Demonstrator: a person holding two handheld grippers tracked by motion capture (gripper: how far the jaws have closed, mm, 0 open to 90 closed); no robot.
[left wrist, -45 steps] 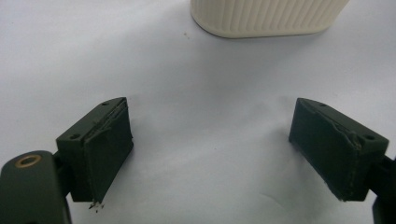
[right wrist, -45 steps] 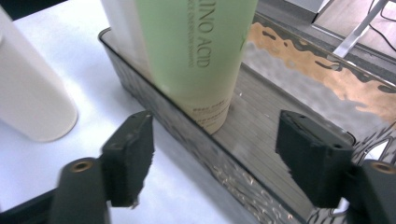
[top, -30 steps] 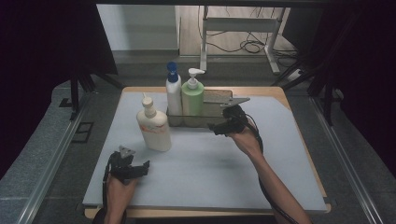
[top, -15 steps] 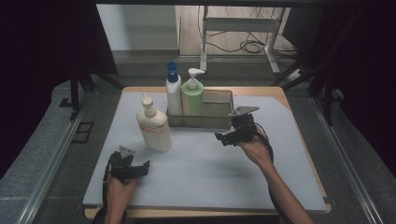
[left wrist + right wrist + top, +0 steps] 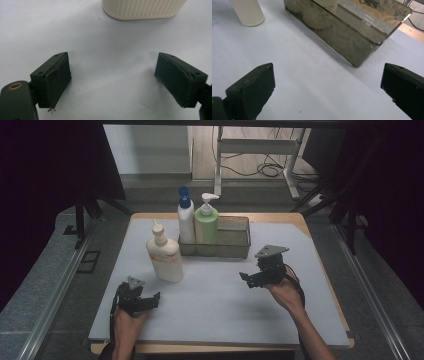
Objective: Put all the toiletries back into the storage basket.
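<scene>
Both claws spread and empty, cream bottle standing loose outside the basket

The left claw (image 5: 141, 301) is parked on the surface (image 5: 220, 315) just short of the cream bottle (image 5: 164, 255); the right claw (image 5: 255, 277) is held near the mesh basket (image 5: 235, 240) with two pump bottles (image 5: 197, 222) inside. Probably the tall cream bottle gets tipped if it's nudged high or grabbed off-centre.

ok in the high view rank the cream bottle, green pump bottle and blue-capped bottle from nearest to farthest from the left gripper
From the left gripper:
1. Cream bottle, standing on the mat just ahead of it, outside the basket.
2. Blue-capped bottle, at the basket's left end.
3. Green pump bottle, beside it to the right, slightly farther.
</scene>
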